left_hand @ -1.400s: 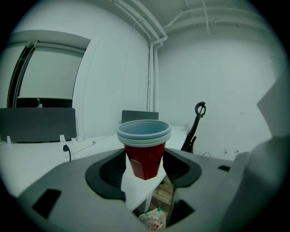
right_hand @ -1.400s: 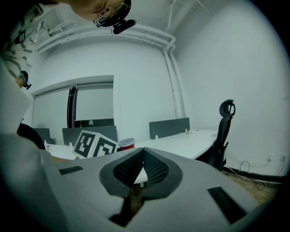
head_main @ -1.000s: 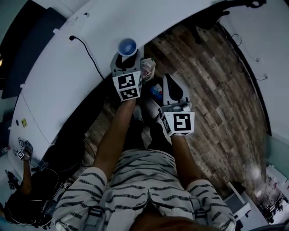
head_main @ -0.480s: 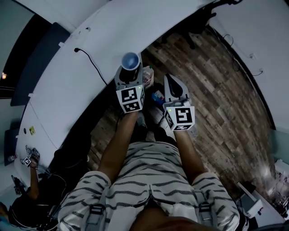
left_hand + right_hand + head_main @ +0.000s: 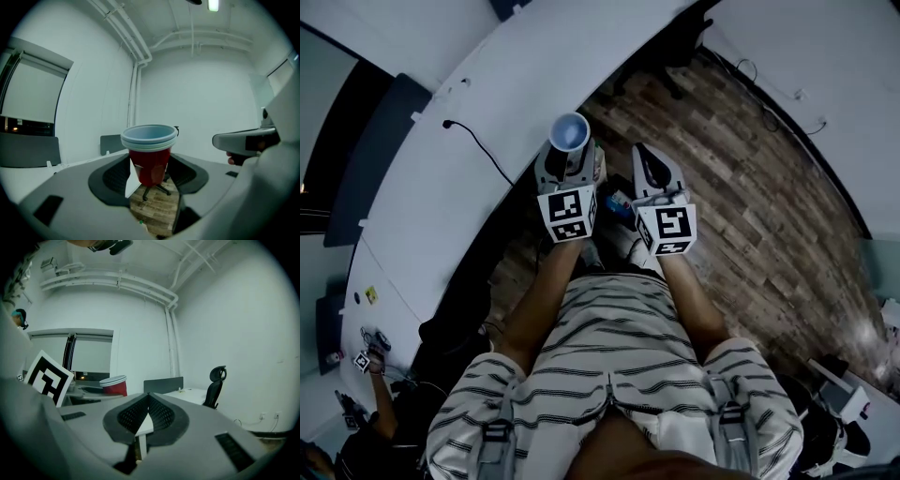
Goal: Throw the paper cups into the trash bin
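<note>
— Where are the red paper cups (image 5: 150, 159)?
— Nested and upright, mouth up — clamped between the jaws of the left gripper (image 5: 568, 153), over the wooden floor (image 5: 741, 197) at the edge of the white desk (image 5: 487, 103).
— And the right gripper (image 5: 147, 412)?
— Just beside it, jaws pressed together on nothing; the cups sit off to its left.

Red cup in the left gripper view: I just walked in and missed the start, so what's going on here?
A person holds a gripper in each hand. The left gripper is clamped on the red paper cup, seemingly two nested cups, held upright. The right gripper is shut with nothing in it. The person stands on a wooden floor beside a white desk. No trash bin is clearly visible.
</note>
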A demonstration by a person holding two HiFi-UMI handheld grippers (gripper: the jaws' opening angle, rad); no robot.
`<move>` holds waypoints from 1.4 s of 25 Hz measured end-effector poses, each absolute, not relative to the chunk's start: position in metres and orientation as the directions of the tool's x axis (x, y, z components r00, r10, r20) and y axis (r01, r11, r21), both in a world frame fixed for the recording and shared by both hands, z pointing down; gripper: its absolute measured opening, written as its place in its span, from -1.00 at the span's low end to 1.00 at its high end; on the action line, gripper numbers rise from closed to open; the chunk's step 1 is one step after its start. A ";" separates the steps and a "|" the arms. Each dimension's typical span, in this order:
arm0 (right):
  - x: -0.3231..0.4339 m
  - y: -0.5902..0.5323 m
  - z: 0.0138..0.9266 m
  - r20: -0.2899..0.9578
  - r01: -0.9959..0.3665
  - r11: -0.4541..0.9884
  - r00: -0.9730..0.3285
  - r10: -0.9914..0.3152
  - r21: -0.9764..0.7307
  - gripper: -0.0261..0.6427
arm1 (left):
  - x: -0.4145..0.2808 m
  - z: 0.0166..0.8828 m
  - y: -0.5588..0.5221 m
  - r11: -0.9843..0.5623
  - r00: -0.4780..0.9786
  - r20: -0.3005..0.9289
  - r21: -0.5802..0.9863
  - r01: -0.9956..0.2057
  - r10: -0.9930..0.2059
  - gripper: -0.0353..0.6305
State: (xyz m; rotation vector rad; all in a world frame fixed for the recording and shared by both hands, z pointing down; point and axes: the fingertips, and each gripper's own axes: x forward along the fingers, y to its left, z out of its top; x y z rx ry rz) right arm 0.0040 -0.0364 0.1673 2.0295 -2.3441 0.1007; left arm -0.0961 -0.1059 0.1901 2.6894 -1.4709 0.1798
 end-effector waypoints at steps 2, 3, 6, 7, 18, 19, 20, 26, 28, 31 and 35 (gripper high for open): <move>0.008 -0.034 0.166 0.073 -0.992 0.121 -0.122 -0.990 -0.015 -0.90 | -0.091 0.185 -0.102 -0.556 0.552 0.131 0.007 -0.831 -0.824 -0.08; 0.009 -0.032 0.166 0.074 -0.994 0.112 -0.113 -0.991 -0.014 -0.90 | -0.089 0.184 -0.100 -0.562 0.559 0.128 0.010 -0.827 -0.819 -0.08; 0.013 -0.024 0.172 0.082 -0.996 0.088 -0.089 -0.993 -0.015 -0.90 | -0.085 0.183 -0.094 -0.586 0.582 0.127 0.005 -0.810 -0.803 -0.08; 0.017 -0.024 0.173 0.083 -0.997 0.082 -0.083 -0.993 -0.011 -0.90 | -0.082 0.184 -0.093 -0.597 0.592 0.127 -0.001 -0.802 -0.796 -0.08; 0.058 -0.018 0.167 0.064 -1.000 -0.024 0.024 -0.998 -0.004 -0.90 | -0.051 0.187 -0.081 -0.690 0.682 0.140 -0.012 -0.723 -0.717 -0.08; 0.062 -0.018 0.169 0.066 -0.999 -0.035 0.035 -0.997 -0.006 -0.90 | -0.047 0.190 -0.082 -0.698 0.689 0.145 -0.013 -0.716 -0.710 -0.08; 0.064 -0.018 0.170 0.069 -0.999 -0.046 0.046 -0.997 -0.008 -0.90 | -0.045 0.193 -0.082 -0.705 0.696 0.150 -0.012 -0.709 -0.702 -0.08; 0.075 -0.002 0.179 0.100 -0.993 -0.112 0.110 -0.989 -0.020 -0.90 | -0.027 0.202 -0.069 -0.761 0.748 0.172 -0.012 -0.649 -0.641 -0.08; 0.080 0.002 0.183 0.111 -0.991 -0.135 0.131 -0.985 -0.026 -0.90 | -0.019 0.207 -0.065 -0.780 0.766 0.186 -0.006 -0.625 -0.615 -0.08; 0.085 0.008 0.189 0.127 -0.987 -0.160 0.155 -0.980 -0.032 -0.90 | -0.010 0.219 -0.057 -0.803 0.783 0.220 -0.001 -0.596 -0.581 -0.08; 0.091 0.013 0.200 0.150 -0.983 -0.178 0.170 -0.974 -0.040 -0.90 | -0.001 0.236 -0.053 -0.816 0.790 0.264 0.021 -0.578 -0.553 -0.08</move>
